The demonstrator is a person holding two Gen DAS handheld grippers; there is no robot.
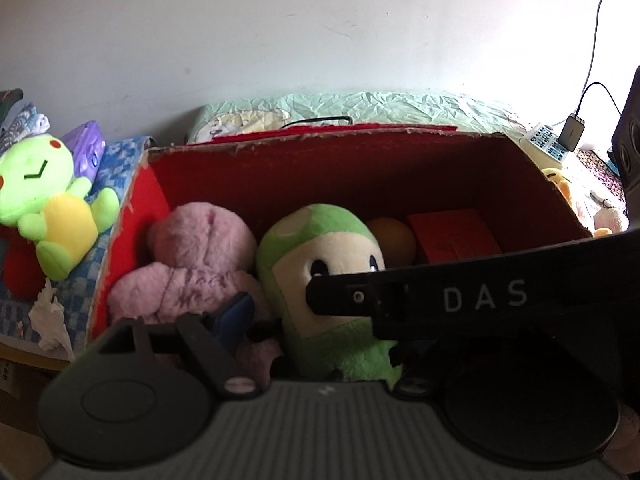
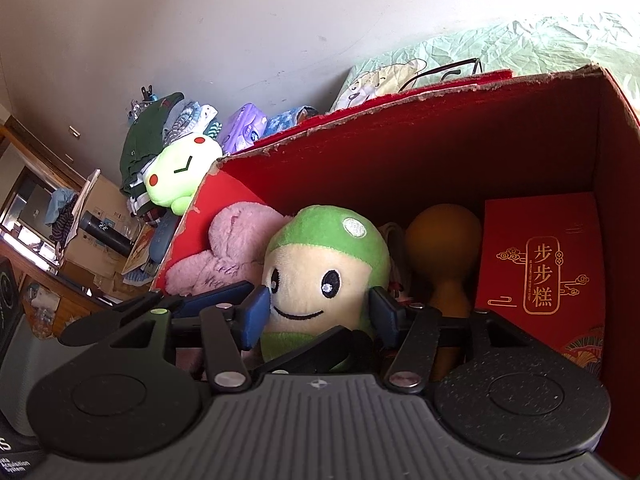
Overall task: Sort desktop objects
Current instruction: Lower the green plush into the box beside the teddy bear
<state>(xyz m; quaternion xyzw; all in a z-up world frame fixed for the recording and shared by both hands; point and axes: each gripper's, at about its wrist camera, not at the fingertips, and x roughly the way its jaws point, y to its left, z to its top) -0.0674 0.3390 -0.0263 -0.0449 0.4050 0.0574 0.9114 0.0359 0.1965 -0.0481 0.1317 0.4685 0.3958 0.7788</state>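
A: Left wrist view first. What's in the red cardboard box (image 1: pixel 360 168)?

B: Green-capped plush (image 1: pixel 320 248) upright, mid-box. Pink plush (image 1: pixel 192 264) just beside it on its left, touching. Behind: an orange round thing (image 1: pixel 394 240) and a red packet (image 1: pixel 452 236) twd the right wall.

A: Left claw (image 1: pixel 280 312)?

B: Only one blue pad (image 1: pixel 234 314) shows, low against the pink plush. The other side is hidden behind a black bar marked "DAS", which I take for part of the right tool. Can't tell if it's open or gripping.

A: Outside the box?

B: Lime frog-like plush (image 1: pixel 52 200) lies left of the box on a blue checked cloth (image 1: pixel 24 312), a purple tissue pack (image 1: pixel 88 148) behind it, crumpled white tissue (image 1: pixel 52 316) in front. Power strip w/ charger (image 1: pixel 560 136) far right.

A: Right wrist view?

B: Right claw (image 2: pixel 320 312) straddles the green-capped plush (image 2: pixel 328 268), one blue pad (image 2: pixel 256 316) at each cheek. Pads look right at the fabric, but pressing vs. just beside — can't tell. No squeeze shows on the face.

A: Rest of the box?

B: Pink plush (image 2: pixel 228 252) at left wall, orange gourd shape (image 2: pixel 444 240) right of the green-capped one, then the red packet (image 2: pixel 540 264) w/ gold characters standing against the right wall. Lime plush (image 2: pixel 180 176) sits outside, past the box's left corner.
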